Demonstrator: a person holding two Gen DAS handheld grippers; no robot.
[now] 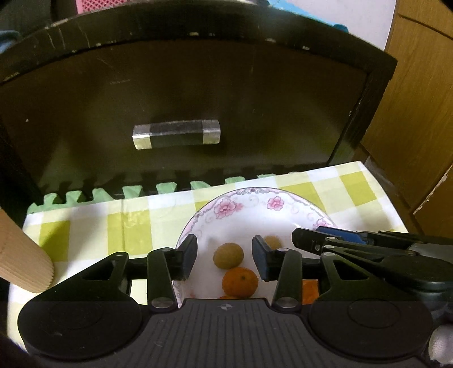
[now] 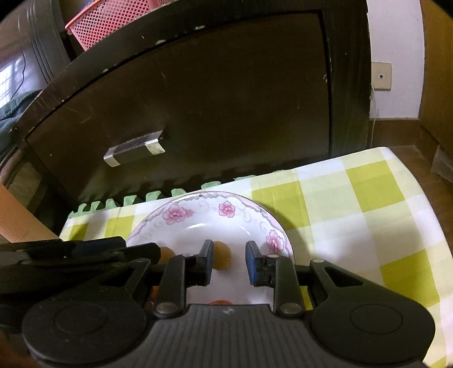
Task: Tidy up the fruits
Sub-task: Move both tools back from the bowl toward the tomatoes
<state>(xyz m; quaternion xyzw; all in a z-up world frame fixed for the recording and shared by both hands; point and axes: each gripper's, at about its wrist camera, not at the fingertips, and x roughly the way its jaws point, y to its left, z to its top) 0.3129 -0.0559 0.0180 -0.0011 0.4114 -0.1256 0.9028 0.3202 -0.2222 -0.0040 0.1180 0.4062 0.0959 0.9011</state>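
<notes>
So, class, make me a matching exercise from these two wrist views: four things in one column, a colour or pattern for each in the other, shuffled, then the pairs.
Things:
1. plate
2. tablecloth
3. basket
4. mandarin

Descriptions:
A. orange
B. pink mesh
C. white with pink flowers
D. yellow-green and white checks

Pairs: 1-C, 2-D, 3-B, 4-A
</notes>
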